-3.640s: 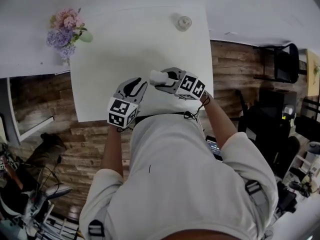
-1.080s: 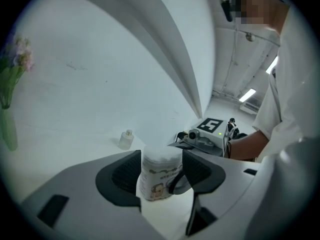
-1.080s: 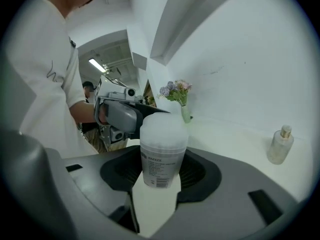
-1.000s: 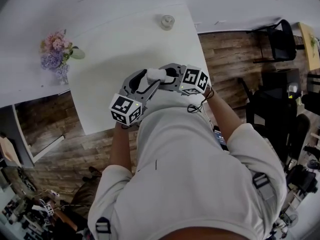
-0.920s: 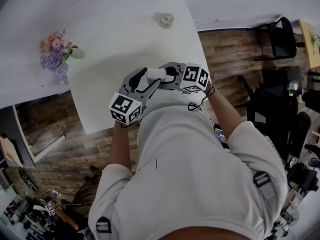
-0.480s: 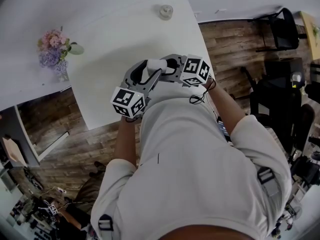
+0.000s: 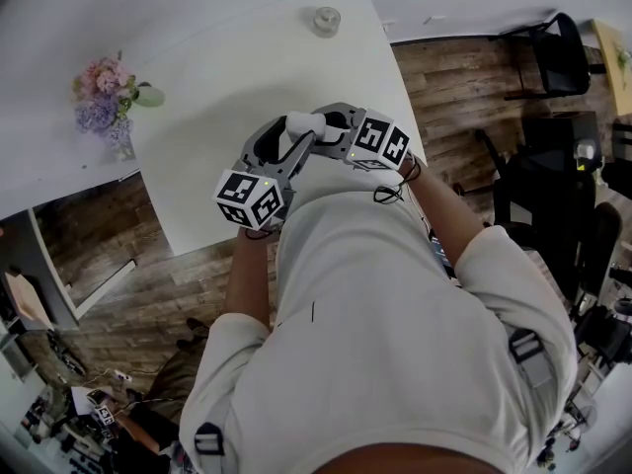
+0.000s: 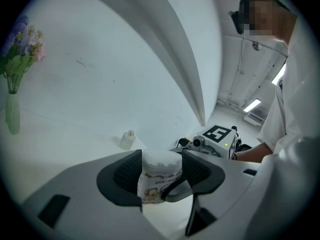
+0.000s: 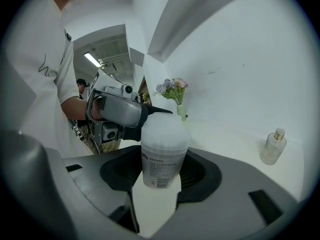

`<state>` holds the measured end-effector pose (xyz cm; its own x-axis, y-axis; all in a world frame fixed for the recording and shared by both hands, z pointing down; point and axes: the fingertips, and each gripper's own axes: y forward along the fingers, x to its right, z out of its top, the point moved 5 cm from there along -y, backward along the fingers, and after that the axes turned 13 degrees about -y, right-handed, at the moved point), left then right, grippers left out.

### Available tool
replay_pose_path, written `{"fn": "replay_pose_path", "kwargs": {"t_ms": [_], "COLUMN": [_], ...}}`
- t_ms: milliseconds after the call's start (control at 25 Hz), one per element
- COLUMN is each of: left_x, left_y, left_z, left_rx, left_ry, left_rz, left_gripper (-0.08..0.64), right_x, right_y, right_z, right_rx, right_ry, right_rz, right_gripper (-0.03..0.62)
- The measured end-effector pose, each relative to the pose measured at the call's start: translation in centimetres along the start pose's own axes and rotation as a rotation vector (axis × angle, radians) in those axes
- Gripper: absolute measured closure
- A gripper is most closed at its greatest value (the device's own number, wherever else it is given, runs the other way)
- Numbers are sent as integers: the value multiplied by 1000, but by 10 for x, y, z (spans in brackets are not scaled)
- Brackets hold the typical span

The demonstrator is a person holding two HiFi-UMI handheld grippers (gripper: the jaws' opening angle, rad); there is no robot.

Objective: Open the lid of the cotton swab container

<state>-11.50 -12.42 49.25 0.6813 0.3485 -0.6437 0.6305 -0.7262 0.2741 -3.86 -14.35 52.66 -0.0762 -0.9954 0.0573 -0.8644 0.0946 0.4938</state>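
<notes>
The cotton swab container [image 7: 301, 123], a frosted white tub with a printed label, stands upright above the near edge of the white table [image 7: 247, 67]. My right gripper [image 7: 316, 129] is shut on its lower body [image 9: 161, 156], one pad on each side. From the other side, my left gripper [image 7: 291, 136] is shut on the lid end [image 8: 161, 160]; the pads press both sides of the cap. In the right gripper view my right gripper [image 9: 162, 173] faces the left gripper's grey body [image 9: 117, 111] behind the tub. The lid sits on the tub.
A small glass bottle [image 7: 326, 20] stands at the table's far edge, also seen in the gripper views [image 8: 128, 139] [image 9: 273, 147]. A vase of pink and purple flowers [image 7: 111, 97] stands at the far left. The table's right edge drops to wooden floor [image 7: 464, 87].
A few seconds ago the left gripper was beside the tub; now it is closed on the lid end. Over the last second both grippers stayed put and the left marker cube rolled slightly.
</notes>
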Motion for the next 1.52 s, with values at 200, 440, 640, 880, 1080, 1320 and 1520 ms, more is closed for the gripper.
{"fn": "replay_pose_path", "kwargs": {"t_ms": [200, 440, 640, 880, 1080, 1320, 1520], "left_x": [-1, 9, 21, 26, 27, 20, 14], "left_y": [0, -3, -7, -9, -11, -10, -10], "left_z": [1, 10, 11, 5, 7, 7, 3], "left_rx": [17, -3, -77, -110, -61, -36, -46], "left_ry": [-38, 78, 233, 213, 204, 108, 16], "left_rz": [8, -56, -113, -216, -227, -202, -203], "left_gripper": [299, 301, 296, 290, 316, 319, 321], "right_x": [2, -1, -12, -24, -22, -19, -21], "right_y": [0, -9, -15, -18, -18, -15, -11], "right_z": [0, 0, 0, 2, 7, 7, 3], "right_rx": [-20, 131, 140, 127, 133, 105, 66], "right_ry": [-30, 143, 167, 160, 146, 113, 64], "right_rz": [-28, 153, 288, 389, 375, 360, 328], "right_gripper": [393, 396, 396, 396, 396, 394, 396]}}
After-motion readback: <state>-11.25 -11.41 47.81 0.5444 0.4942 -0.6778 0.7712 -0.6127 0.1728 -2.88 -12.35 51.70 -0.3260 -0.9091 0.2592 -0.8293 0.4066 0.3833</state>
